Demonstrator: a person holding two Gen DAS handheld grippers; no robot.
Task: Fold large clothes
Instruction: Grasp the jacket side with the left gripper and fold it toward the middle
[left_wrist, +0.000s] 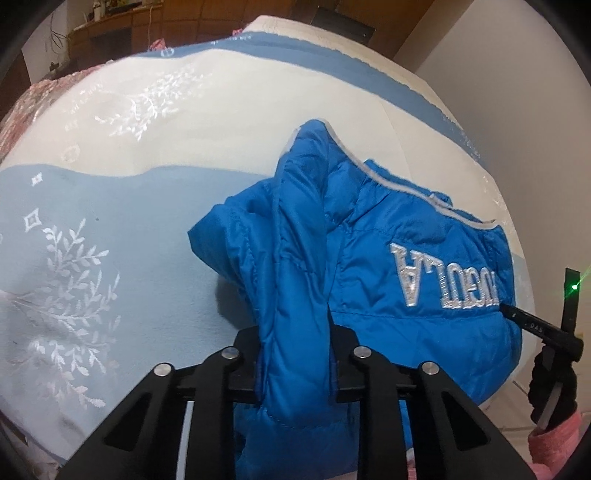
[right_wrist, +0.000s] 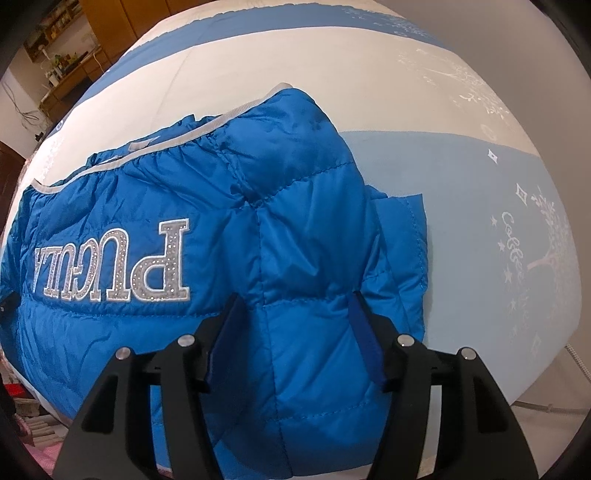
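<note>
The blue puffer jacket (right_wrist: 295, 236) lies lengthwise across the bed (left_wrist: 110, 240), left gripper (left_wrist: 293, 354) pinching one end, right gripper (right_wrist: 295, 332) half-open, clamping the other.

A blue puffer jacket (left_wrist: 388, 266) is lying on a bed (left_wrist: 110, 229) covered in a pale blue and cream spread with white leafy patterns. The left gripper (left_wrist: 293, 354) is pinching a bunched fold of the jacket's padded fabric between its black fingers, pads pressing in on either side. Silver letters on the jacket are showing upside down from here. At the far right edge, the right gripper (left_wrist: 539, 328) is reaching in, its black finger touching the jacket beside the lettering, a gloved hand (left_wrist: 554, 387) gripping it.
</note>
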